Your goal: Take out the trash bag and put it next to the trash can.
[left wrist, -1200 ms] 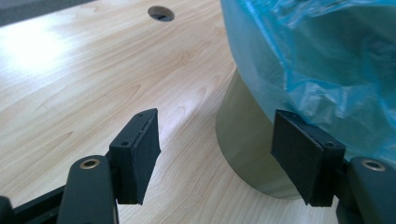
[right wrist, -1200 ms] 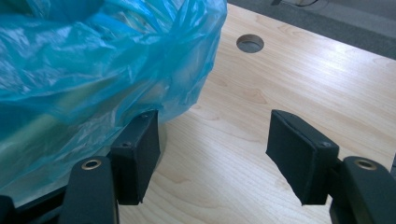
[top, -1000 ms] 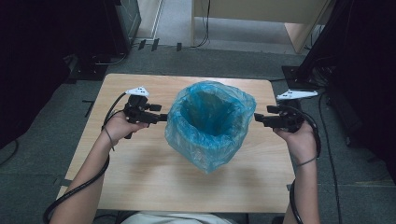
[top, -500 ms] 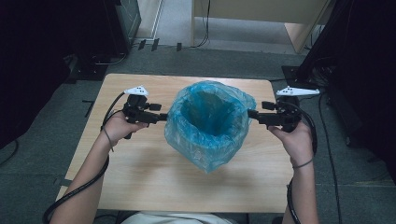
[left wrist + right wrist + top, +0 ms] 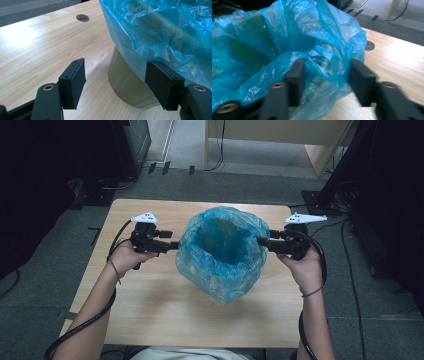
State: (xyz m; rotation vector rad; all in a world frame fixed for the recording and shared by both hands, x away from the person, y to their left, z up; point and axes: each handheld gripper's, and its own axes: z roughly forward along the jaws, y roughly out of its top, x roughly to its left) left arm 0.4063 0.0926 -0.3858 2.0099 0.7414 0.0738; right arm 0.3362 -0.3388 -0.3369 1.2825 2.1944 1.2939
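A bin lined with a crinkled blue plastic bag (image 5: 220, 270) stands at the middle of the wooden table (image 5: 150, 305). My left gripper (image 5: 173, 245) is at the bag's left side, level with its rim. In the left gripper view this gripper (image 5: 117, 82) is open, and the bin's beige wall (image 5: 125, 82) stands beyond the gap while the bag's hem (image 5: 162, 30) hangs over the right pad (image 5: 162, 85). My right gripper (image 5: 260, 241) touches the bag's right side. In the right gripper view it (image 5: 328, 80) is open, with a bulge of the bag (image 5: 322, 62) between its jaws.
A round cable hole (image 5: 82, 17) lies in the tabletop behind the bin, also seen in the right gripper view as the cable hole (image 5: 369, 45). Dark equipment (image 5: 50, 180) flanks the table on both sides. A wooden desk (image 5: 280, 140) stands on the grey floor beyond.
My right gripper has moved left until its jaws reach the bag's right side. The left gripper and the bin have stayed in place.
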